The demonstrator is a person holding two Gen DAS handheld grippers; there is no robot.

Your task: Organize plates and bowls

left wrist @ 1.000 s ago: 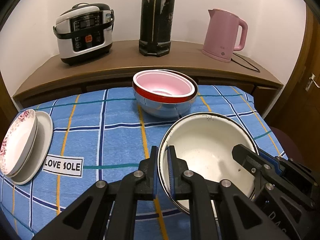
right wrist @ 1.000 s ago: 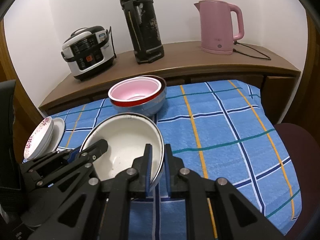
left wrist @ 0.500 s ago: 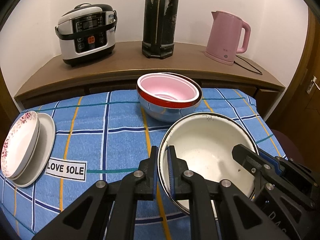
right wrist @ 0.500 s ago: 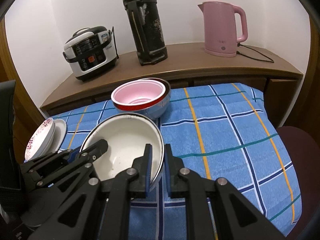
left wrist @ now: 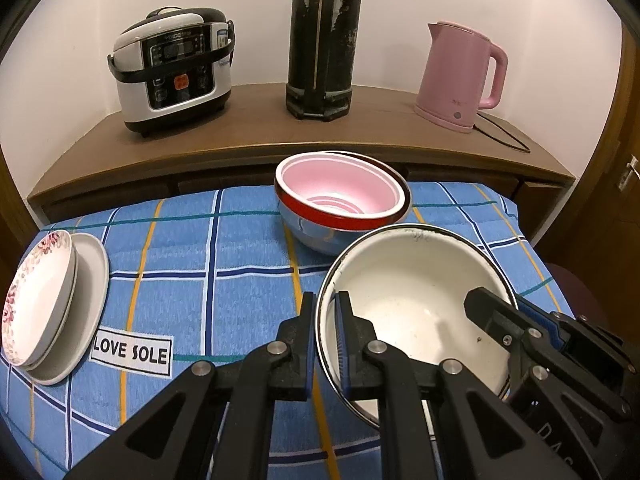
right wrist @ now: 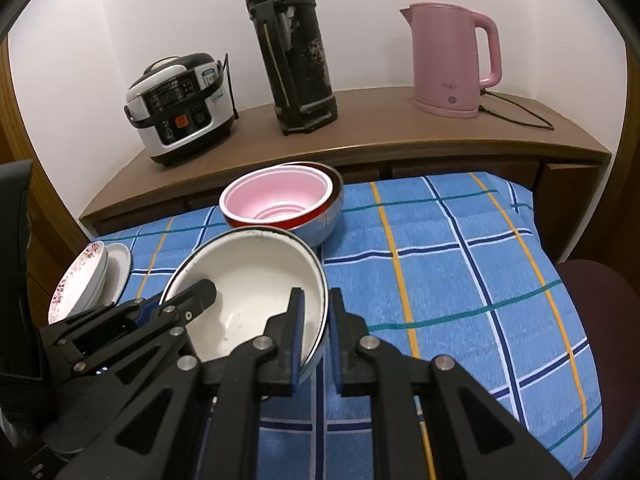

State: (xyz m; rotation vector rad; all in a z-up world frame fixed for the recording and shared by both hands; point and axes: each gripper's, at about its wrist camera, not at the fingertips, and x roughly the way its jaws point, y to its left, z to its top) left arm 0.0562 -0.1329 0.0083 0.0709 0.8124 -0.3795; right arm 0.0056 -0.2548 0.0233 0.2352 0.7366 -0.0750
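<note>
Closer now comes the nested stack of bowls: both views have slid forward since a second ago, and the white enamel bowl (left wrist: 416,304) has gone with them, its rim now overlapping the front of that stack. Both grippers are still clamped on it, one to each side.

Left to right, then. At the left edge of the blue checked cloth (left wrist: 208,248) lie two plates, a floral plate (left wrist: 34,300) stacked on a plain white plate (left wrist: 86,308). Just beside them a "LOVE SOLE" label (left wrist: 132,354) is sewn on the cloth. The left gripper (left wrist: 323,340) bites the enamel bowl's left rim, jaws closed on the wall, one inside and one outside. Mid-cloth near the far edge sits the stack: a pink bowl (left wrist: 340,192) inside a red-rimmed bowl (left wrist: 320,212), and a steel bowl (left wrist: 308,232) under them. Three bowls there, four counting the held one. The right gripper (right wrist: 316,328) pinches the enamel bowl's right rim the same way, jaws shut on it. Each gripper crosses the other's view and hides part of the bowl.

Behind, a wooden shelf (left wrist: 248,128) carries one rice cooker (left wrist: 172,72), one tall black flask (left wrist: 324,36) and one pink kettle (left wrist: 460,76), its cord (left wrist: 504,134) trailing right.
</note>
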